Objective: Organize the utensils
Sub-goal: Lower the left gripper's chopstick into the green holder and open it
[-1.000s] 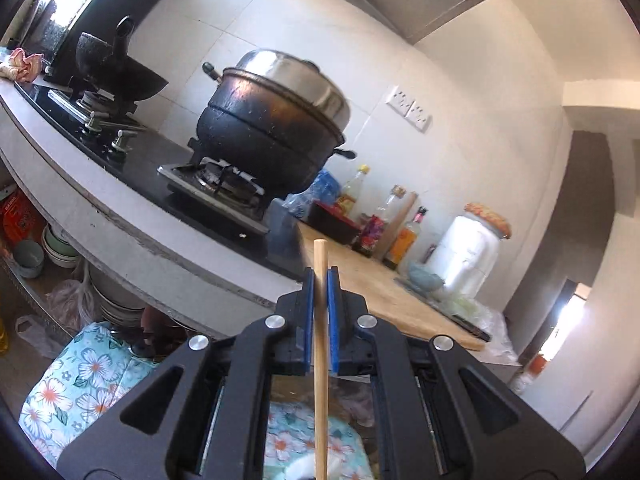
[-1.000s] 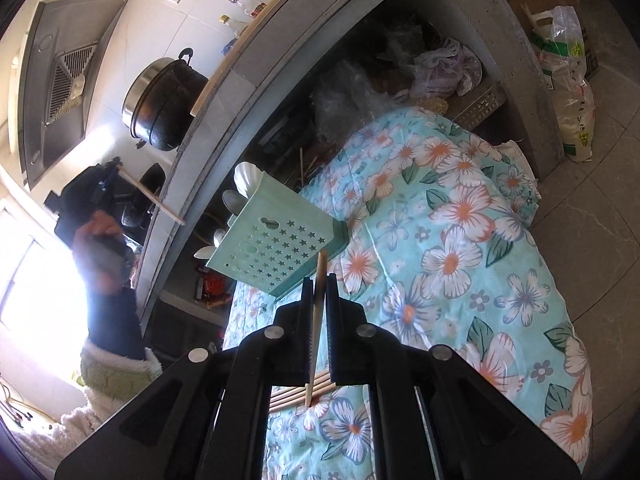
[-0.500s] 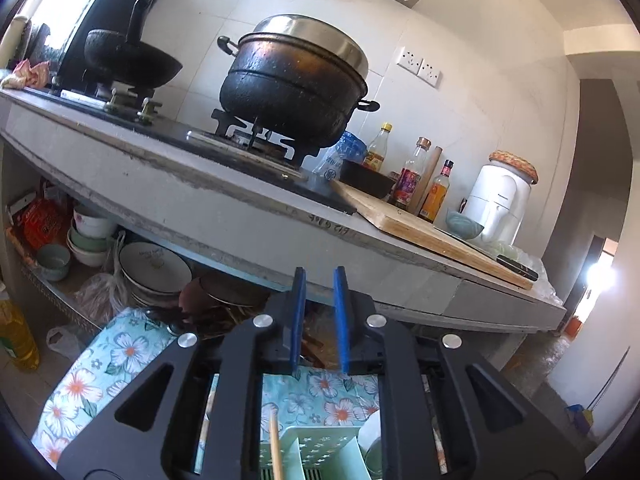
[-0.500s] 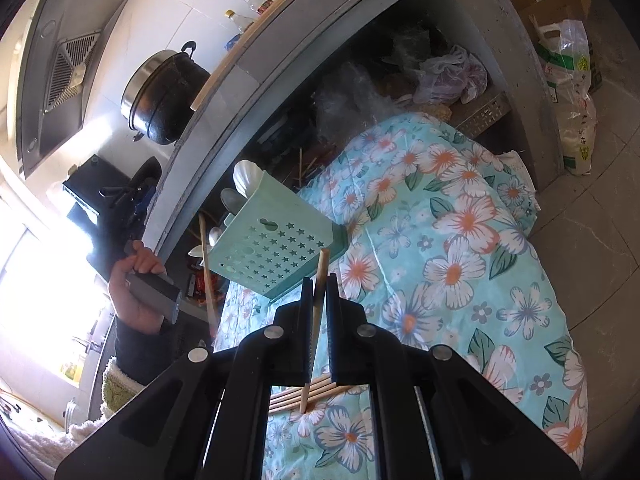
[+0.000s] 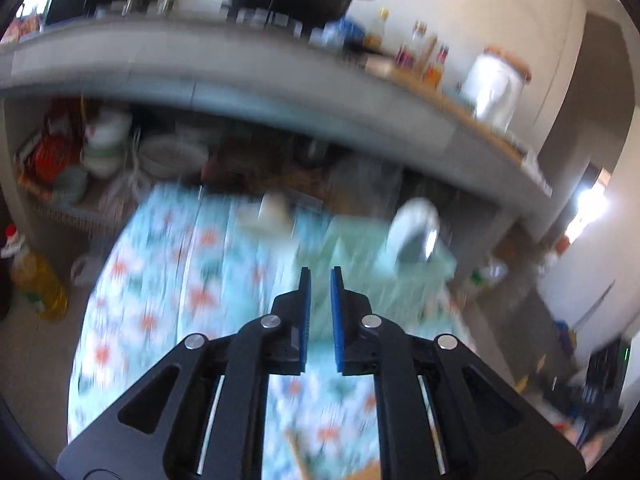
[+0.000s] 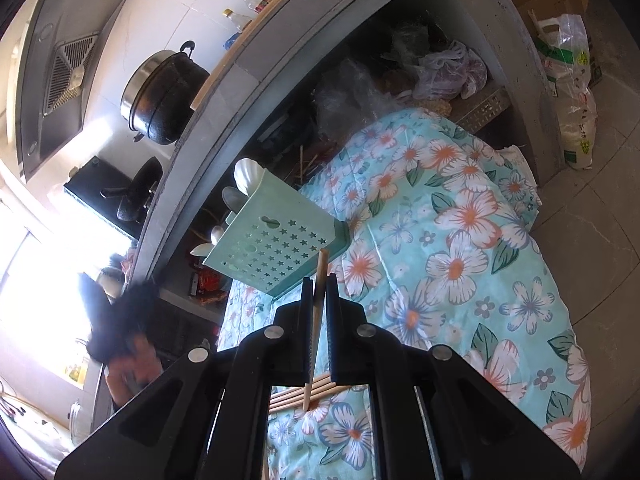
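Note:
My left gripper (image 5: 320, 276) is open and empty, above the floral cloth (image 5: 168, 280); this view is blurred by motion. The mint green utensil holder (image 5: 360, 256) with a white spoon (image 5: 414, 228) lies just ahead of it. My right gripper (image 6: 318, 284) is shut on a wooden chopstick (image 6: 316, 320), held above the cloth (image 6: 460, 248). The star-perforated holder (image 6: 276, 244) stands just beyond its tips, with spoons (image 6: 246, 174) in it. Several loose chopsticks (image 6: 304, 394) lie on the cloth under the right gripper.
A grey concrete counter (image 6: 288, 40) runs behind, with a black pot (image 6: 164, 96), a wok (image 6: 136, 196) and bottles (image 6: 248, 4). Bowls (image 5: 108, 148) and bags (image 6: 448, 68) fill the shelf under it. A rice sack (image 6: 568, 92) stands on the tiled floor.
My left gripper let go of its chopstick and opened, then swung down toward the holder and cloth. My right gripper stays shut on its chopstick, nearly still.

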The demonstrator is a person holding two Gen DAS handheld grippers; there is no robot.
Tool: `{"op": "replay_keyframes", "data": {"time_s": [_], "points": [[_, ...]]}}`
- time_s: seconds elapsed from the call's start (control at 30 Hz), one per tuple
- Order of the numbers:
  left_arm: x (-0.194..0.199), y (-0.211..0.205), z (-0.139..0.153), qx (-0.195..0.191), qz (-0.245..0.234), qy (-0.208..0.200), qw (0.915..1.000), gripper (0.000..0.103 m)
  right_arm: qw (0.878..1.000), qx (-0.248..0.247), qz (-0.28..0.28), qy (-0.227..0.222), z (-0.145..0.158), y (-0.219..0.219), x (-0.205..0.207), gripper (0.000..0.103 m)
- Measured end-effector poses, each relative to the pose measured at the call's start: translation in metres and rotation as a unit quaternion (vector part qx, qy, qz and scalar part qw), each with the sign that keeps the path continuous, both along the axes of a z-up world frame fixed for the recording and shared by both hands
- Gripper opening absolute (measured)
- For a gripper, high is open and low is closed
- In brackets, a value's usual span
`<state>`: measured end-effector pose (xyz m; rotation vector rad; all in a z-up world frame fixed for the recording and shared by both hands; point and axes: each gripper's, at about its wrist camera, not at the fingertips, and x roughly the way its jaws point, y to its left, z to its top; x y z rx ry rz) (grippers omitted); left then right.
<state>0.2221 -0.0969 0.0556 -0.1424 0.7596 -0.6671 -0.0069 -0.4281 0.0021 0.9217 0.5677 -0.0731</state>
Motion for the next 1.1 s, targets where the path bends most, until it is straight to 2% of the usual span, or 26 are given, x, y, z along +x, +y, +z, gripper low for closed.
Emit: {"op": "replay_keyframes", "data": {"time_s": [0.1, 0.17, 0.3, 0.37, 0.5, 0.6, 0.63, 0.67, 0.7, 0.77, 0.9, 1.0, 1.1], "points": [[-0.019, 0.012, -0.047, 0.027, -0.009, 0.075, 0.9967, 0.017, 1.000, 0.002, 0.001, 0.003, -0.003, -0.002, 0.004, 0.006], [-0.027, 0.015, -0.077, 0.032, -0.011, 0.126, 0.9914, 0.018, 1.000, 0.002, 0.001, 0.005, -0.004, -0.002, 0.006, 0.006], [-0.027, 0.008, -0.106, 0.040, -0.031, 0.185, 0.9815, 0.026, 1.000, 0.001, 0.001, 0.006, -0.004, -0.002, 0.007, 0.007], [-0.024, 0.000, -0.112, 0.051, -0.041, 0.197, 0.9782, 0.026, 1.000, 0.001, 0.000, 0.007, -0.004, -0.002, 0.007, 0.007], [-0.021, -0.010, -0.119, 0.113, -0.034, 0.196, 0.9735, 0.026, 1.000, 0.002, -0.003, 0.006, -0.004, -0.002, 0.004, 0.007], [-0.016, -0.016, -0.134, 0.133, -0.039, 0.223, 0.9649, 0.025, 1.000, 0.003, -0.003, 0.005, -0.004, 0.000, 0.001, 0.007], [-0.015, -0.017, -0.135, 0.136, -0.040, 0.222, 0.9648, 0.023, 1.000, 0.004, -0.002, 0.005, -0.005, 0.000, 0.001, 0.007], [-0.015, -0.016, -0.135, 0.141, -0.036, 0.216, 0.9654, 0.014, 1.000, 0.004, -0.002, 0.006, -0.005, 0.001, 0.001, 0.007], [-0.015, -0.014, -0.132, 0.139, -0.034, 0.213, 0.9665, 0.009, 1.000, 0.004, -0.002, 0.006, -0.004, 0.001, 0.000, 0.007], [-0.015, -0.008, -0.123, 0.116, -0.031, 0.214, 0.9695, 0.008, 1.000, 0.003, -0.002, 0.005, -0.004, 0.002, 0.000, 0.007], [-0.017, 0.010, -0.078, 0.070, -0.029, 0.182, 0.9803, 0.005, 1.000, 0.000, 0.001, 0.003, -0.001, 0.004, -0.002, 0.007], [-0.017, 0.020, -0.026, 0.022, -0.028, 0.128, 0.9911, 0.005, 1.000, -0.003, 0.003, 0.002, 0.000, 0.005, -0.002, 0.007], [-0.014, 0.025, 0.036, -0.027, -0.018, 0.038, 0.9987, 0.005, 1.000, -0.005, 0.005, 0.002, 0.000, 0.006, -0.002, 0.007]]}}
